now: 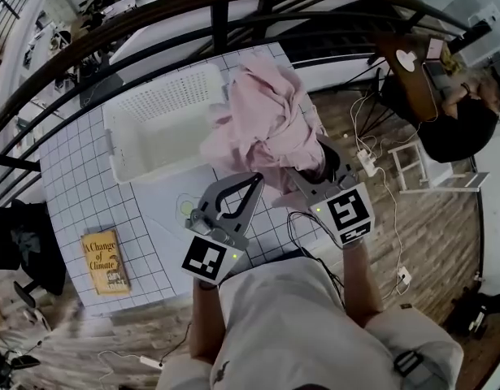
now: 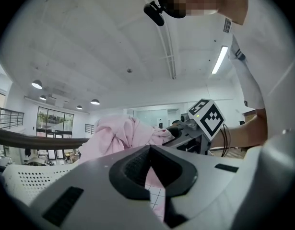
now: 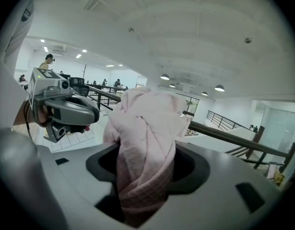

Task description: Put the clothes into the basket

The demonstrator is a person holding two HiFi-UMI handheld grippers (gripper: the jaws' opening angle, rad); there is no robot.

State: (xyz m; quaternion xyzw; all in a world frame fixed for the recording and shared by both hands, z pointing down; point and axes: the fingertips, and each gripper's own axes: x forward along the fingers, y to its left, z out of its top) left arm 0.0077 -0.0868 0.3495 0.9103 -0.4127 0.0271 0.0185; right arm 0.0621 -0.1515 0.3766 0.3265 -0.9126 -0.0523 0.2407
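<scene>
The right gripper point(image 3: 146, 169) is squeezing a fat twist of the pink cloth point(image 1: 266, 120). The bunch is up in the air by the right edge of the white basket point(image 1: 119, 149) (not inside yet). The left gripper point(image 1: 251, 184) has its 2 jaws pressed together, with nothing in them as far as I can see. If the right gripper lets go too soon, the cloth may flop onto the table point(image 1: 79, 193). A loose end could also catch the basket rim and drag it.
</scene>
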